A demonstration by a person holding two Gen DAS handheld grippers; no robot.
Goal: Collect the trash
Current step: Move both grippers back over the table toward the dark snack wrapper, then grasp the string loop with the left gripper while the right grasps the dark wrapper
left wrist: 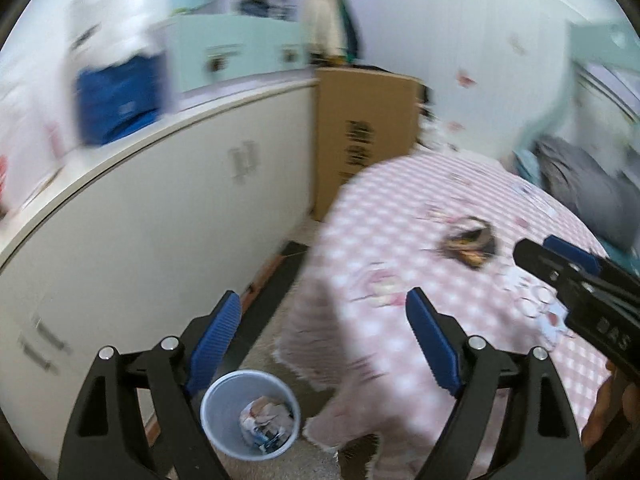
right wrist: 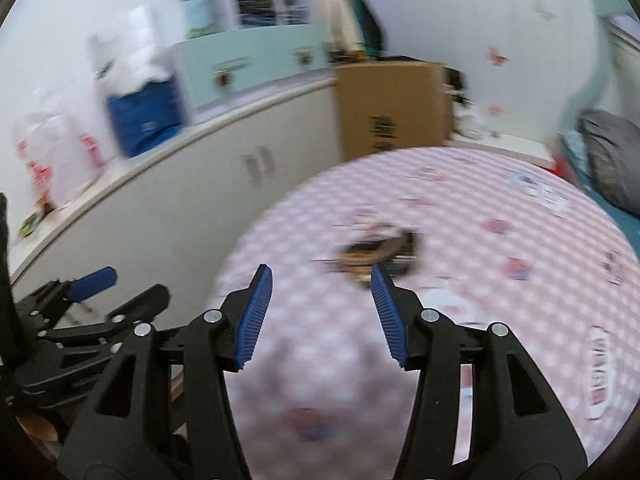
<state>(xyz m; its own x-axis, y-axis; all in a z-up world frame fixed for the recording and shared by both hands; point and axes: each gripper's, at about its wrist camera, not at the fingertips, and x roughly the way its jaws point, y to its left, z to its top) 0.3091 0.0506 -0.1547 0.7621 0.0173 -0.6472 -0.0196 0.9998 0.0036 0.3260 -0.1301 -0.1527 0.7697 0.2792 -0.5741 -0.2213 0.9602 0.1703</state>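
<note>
On the pink checked bedspread lies a dark crumpled wrapper, blurred by motion; its long axis seems to run roughly left to right across the right wrist view, slightly tilted, though which end is which cannot be told. It sits just beyond the tips of the right gripper, whose blue ribbed fingers stand well apart with nothing between them, aimed forward and slightly down at the bed. From the left wrist view the same wrapper lies near the bed's middle, with the right gripper reaching in from the right edge. The left gripper is also spread wide and empty, held above the floor beside the bed. Below its fingers stands a pale bin on the floor, holding crumpled paper, between the bedspread's hanging edge and a white cabinet. A cardboard box stands against the far end of the cabinet
</note>
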